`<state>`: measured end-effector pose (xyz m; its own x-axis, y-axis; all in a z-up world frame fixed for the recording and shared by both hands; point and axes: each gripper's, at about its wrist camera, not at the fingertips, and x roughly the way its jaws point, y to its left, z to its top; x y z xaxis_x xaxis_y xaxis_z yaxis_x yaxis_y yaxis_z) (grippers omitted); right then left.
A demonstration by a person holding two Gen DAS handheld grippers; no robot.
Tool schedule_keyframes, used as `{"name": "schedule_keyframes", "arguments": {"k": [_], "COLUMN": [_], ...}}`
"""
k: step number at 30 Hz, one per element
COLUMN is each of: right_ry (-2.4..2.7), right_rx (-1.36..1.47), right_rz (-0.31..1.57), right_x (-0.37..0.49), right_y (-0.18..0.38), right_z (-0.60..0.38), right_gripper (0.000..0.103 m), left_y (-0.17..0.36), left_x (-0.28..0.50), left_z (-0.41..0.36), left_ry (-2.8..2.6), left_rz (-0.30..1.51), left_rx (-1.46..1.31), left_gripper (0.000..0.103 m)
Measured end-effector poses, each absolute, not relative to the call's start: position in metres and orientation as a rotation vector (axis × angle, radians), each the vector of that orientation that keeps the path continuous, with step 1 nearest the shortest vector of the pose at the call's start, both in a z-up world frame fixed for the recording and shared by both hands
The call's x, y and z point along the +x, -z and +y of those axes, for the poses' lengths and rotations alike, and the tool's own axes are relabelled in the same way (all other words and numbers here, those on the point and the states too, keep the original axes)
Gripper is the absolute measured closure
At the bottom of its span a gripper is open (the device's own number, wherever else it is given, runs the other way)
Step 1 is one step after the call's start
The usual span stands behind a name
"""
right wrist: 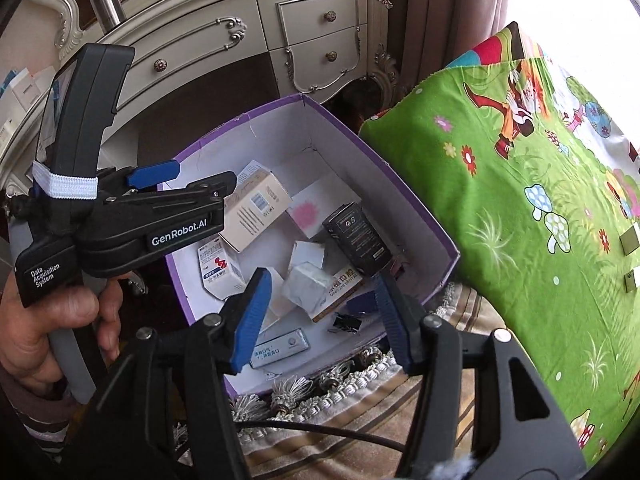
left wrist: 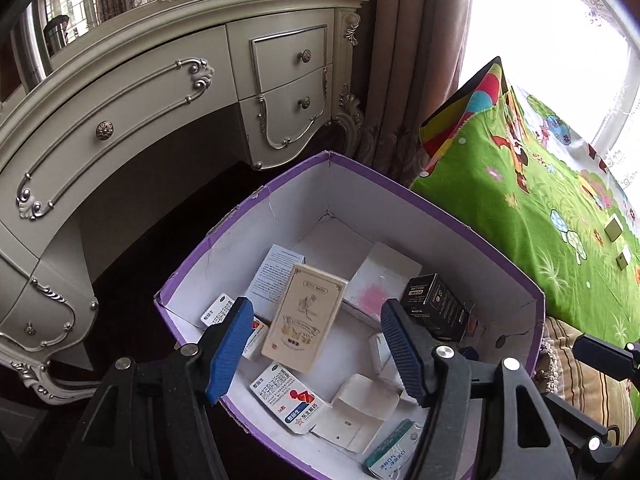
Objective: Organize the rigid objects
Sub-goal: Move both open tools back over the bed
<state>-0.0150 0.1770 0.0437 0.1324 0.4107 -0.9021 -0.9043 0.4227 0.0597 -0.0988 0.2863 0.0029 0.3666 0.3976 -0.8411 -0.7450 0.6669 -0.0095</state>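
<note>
A purple-edged cardboard box [left wrist: 400, 184] with white walls fills the middle of both views. Inside lie a tall cream carton [left wrist: 306, 316], a shiny black carton [left wrist: 436, 306], a red-and-white medicine pack [left wrist: 290, 398], flattened white cartons and a black binder clip [right wrist: 346, 323]. The left claw [left wrist: 316, 354] hangs over the box, jaws apart and holding nothing, the cream carton lying loose below them. The right claw [right wrist: 324, 318] is likewise open and empty, the clip below its jaws.

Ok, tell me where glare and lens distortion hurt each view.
Left wrist view: the window is blown out white, and the dresser bows into a curve. Right wrist view: the top right corner washes out, and the purple box rim bends.
</note>
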Motion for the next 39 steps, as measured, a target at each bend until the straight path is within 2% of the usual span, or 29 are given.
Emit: {"name": "schedule_keyframes", "arguments": {"k": [16,32,39], "right_ry": [-0.93,-0.625,-0.51], "right_rx": [-0.519,-0.368,-0.313], "right_rz": [0.971,0.951,0.948], "right_x": [0.03,0.156,0.206], "right_y": [-0.062,-0.076,-0.074], "right_z": [0.137,0.017,-0.037], "right_gripper": [0.038,0.037,0.03], "left_y": [-0.027,-0.044,-0.036], "left_x": [-0.05,0.082,0.141], "left_z": [0.249,0.157,0.112], "left_ry": [-0.663,-0.44,-0.341], "left_rz": [0.907,0.913,0.94], "left_rx": [-0.356,-0.174,-0.084], "left_gripper": [0.036,0.036,0.036]}}
